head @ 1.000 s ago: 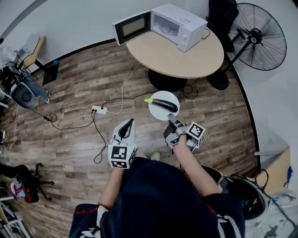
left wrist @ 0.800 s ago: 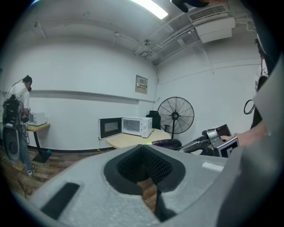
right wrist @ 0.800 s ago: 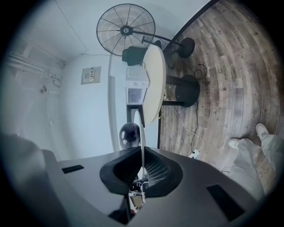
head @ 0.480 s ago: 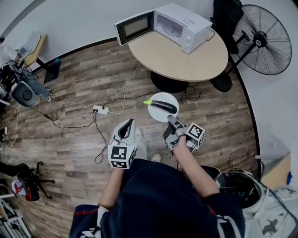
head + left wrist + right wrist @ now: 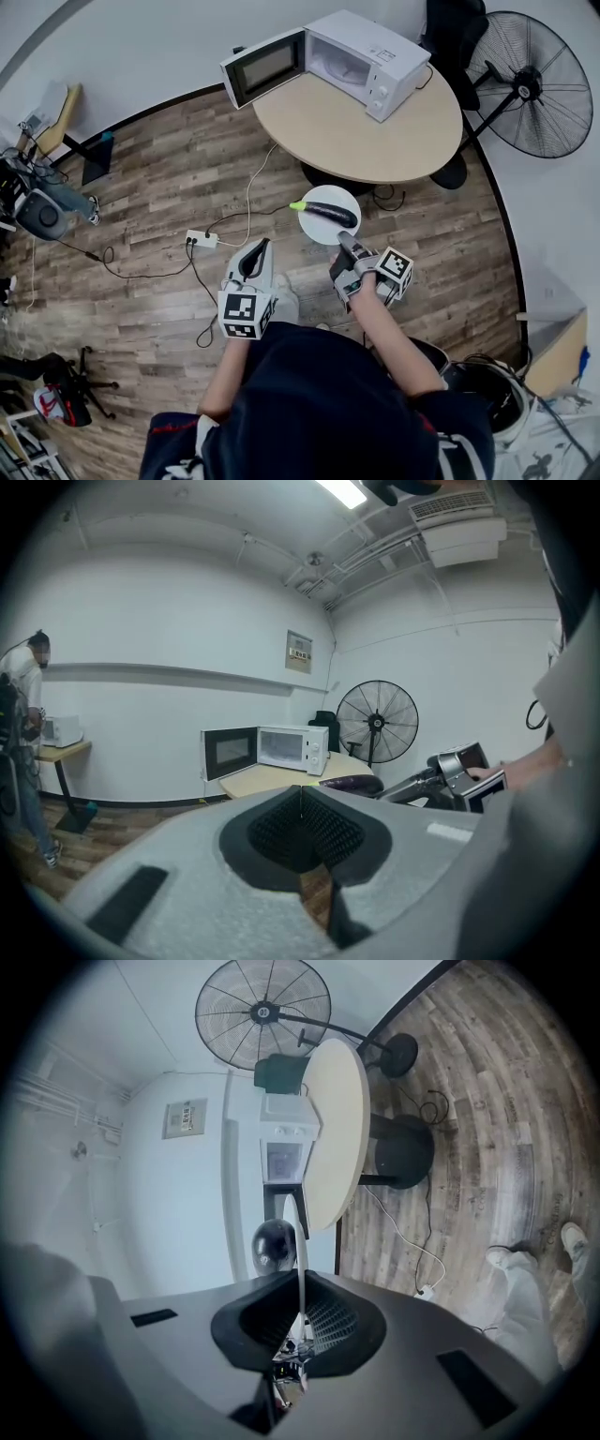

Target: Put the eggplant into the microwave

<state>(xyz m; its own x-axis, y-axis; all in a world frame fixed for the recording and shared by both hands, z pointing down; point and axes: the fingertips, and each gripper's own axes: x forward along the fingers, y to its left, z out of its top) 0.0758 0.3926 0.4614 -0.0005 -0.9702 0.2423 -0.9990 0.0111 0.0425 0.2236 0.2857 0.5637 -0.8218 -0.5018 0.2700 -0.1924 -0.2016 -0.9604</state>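
Head view: right gripper [image 5: 346, 242] pinches the plate [image 5: 313, 228] carrying the eggplant [image 5: 328, 213] (left gripper [image 5: 255, 253] closed, empty); the microwave [image 5: 366, 52] is closer now.

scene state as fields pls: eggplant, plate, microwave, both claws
eggplant: lying on plate, not yet in microwave
plate: white, held in the air by its rim
microwave: on round table, door open
right claw: shut on plate rim
left claw: shut, nothing between jaws
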